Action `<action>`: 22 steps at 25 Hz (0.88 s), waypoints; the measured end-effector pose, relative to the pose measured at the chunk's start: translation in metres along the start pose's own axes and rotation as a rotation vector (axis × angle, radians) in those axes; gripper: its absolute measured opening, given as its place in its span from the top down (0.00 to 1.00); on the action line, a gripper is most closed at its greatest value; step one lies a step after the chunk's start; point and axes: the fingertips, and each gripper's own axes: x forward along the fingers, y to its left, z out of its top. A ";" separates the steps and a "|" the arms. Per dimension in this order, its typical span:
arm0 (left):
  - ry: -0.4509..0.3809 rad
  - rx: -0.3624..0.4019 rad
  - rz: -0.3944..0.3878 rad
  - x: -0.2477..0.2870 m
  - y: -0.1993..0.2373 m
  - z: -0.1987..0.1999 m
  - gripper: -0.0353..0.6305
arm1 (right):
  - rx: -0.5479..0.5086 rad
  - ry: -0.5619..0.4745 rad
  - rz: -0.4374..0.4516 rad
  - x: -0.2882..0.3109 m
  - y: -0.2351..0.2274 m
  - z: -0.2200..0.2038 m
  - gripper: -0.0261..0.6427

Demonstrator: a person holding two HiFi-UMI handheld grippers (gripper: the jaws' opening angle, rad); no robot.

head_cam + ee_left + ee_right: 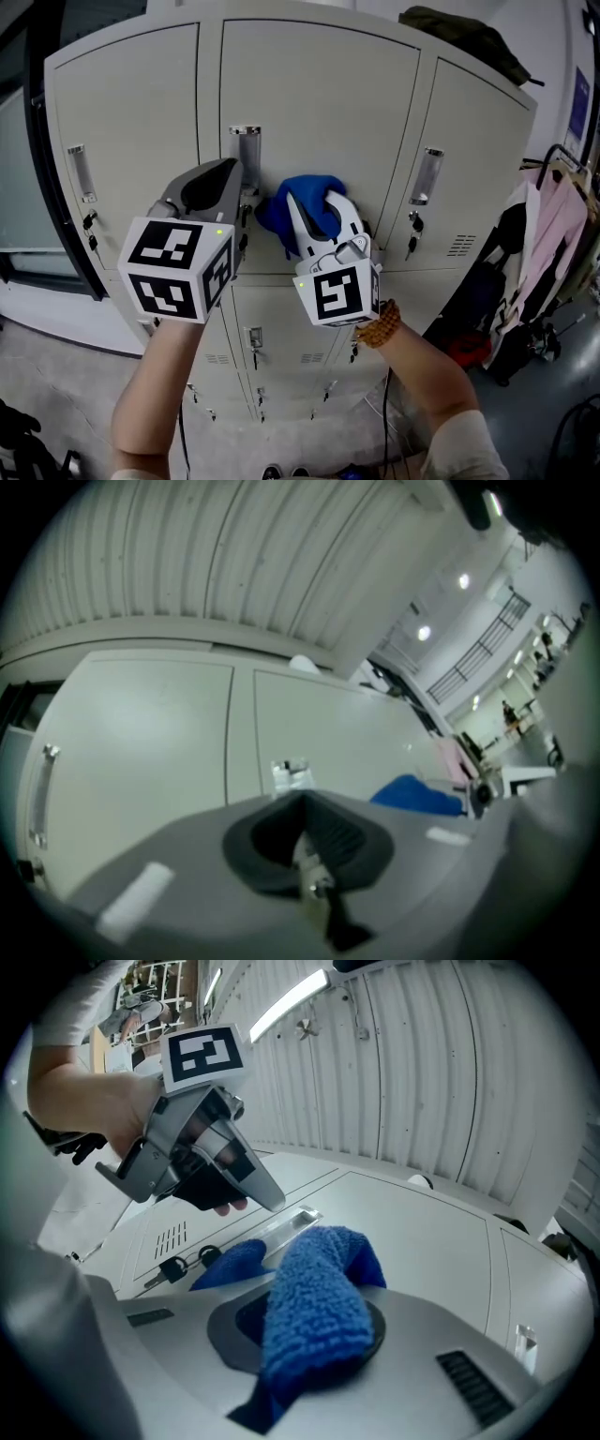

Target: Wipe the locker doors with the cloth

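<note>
The cloth (314,1321) is clamped between the right gripper's (317,204) jaws and bunched against the middle locker door (319,94), just right of its handle (246,148). The left gripper (230,173), jaws closed on nothing, points at the handle, level with the right.

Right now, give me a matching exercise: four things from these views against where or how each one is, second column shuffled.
Things:
1. cloth
2. left tool
3. dark bundle
4. pink garment

Place or state:
A. hanging at the far right
B. on top of the lockers
C. clamped in the right tool
D. shut, nothing held

Pairs: 1-C, 2-D, 3-B, 4-A
</note>
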 end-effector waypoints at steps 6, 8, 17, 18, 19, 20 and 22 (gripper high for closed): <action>-0.021 0.005 -0.017 0.013 0.001 0.014 0.94 | 0.024 -0.094 -0.104 0.025 -0.055 0.040 0.93; -0.033 0.014 -0.024 0.018 0.002 0.025 0.94 | 0.009 -0.123 -0.130 0.036 -0.080 0.057 0.93; -0.122 0.068 -0.052 0.035 -0.001 0.089 0.94 | -0.023 -0.151 -0.190 0.067 -0.152 0.107 0.93; -0.131 0.072 -0.052 0.036 -0.001 0.096 0.94 | -0.022 -0.151 -0.195 0.069 -0.158 0.110 0.93; -0.140 0.072 -0.054 0.037 -0.001 0.101 0.94 | -0.022 -0.152 -0.200 0.071 -0.163 0.113 0.93; -0.146 0.070 -0.056 0.038 -0.001 0.106 0.94 | -0.022 -0.152 -0.203 0.072 -0.168 0.115 0.93; -0.156 0.069 -0.058 0.039 -0.001 0.114 0.94 | -0.023 -0.152 -0.207 0.074 -0.173 0.119 0.93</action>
